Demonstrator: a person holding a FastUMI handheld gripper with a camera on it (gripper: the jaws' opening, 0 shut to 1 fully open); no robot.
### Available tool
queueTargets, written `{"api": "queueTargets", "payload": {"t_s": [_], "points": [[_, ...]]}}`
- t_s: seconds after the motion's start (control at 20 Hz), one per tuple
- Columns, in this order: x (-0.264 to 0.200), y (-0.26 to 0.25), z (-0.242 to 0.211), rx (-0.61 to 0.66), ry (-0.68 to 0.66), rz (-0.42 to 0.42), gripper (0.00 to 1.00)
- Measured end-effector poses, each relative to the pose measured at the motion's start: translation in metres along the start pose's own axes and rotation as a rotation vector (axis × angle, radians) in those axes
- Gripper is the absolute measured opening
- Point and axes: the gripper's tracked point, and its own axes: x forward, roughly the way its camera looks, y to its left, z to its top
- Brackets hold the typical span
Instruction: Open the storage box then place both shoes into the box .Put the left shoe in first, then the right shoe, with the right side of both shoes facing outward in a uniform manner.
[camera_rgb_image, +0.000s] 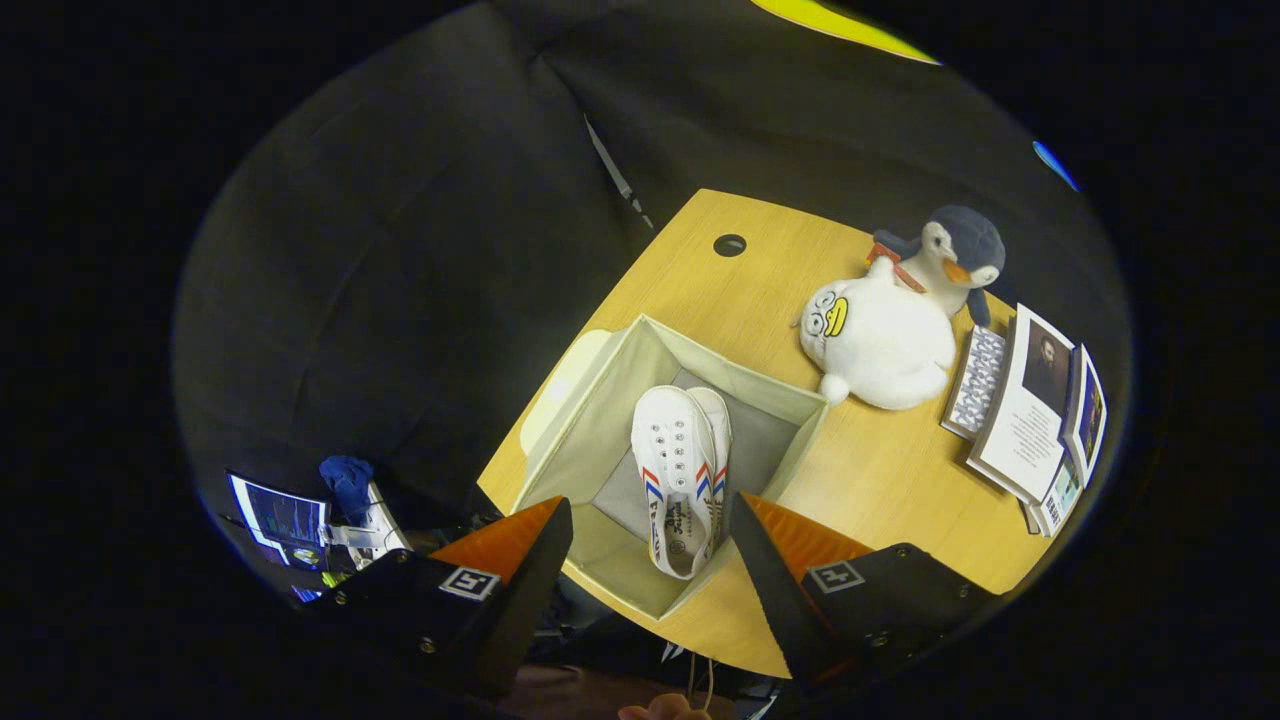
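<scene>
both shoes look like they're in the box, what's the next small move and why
Probably just lift the gripper away: both white shoes lie side by side inside the open box, and the fingers are spread apart above it, holding nothing.

Print on the shoes (680, 470) and booklets (1025, 415) is illegible.

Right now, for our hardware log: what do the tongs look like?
The tongs have two wedge-shaped fingers tapering to points, each on a black, screwed housing bearing a square white tag. They stand open above the storage box.
</scene>
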Motion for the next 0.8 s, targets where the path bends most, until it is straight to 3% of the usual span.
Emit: {"api": "queueTargets", "payload": {"t_s": [0.25,0.5,0.8], "points": [[-0.038,-0.033,-0.003,0.02,-0.1,-0.055,0.96],[-0.105,-0.073,-0.006,0.069,-0.324,-0.164,0.96],[-0.199,-0.123,-0.036,0.072,-0.583,-0.378,0.96]]}}
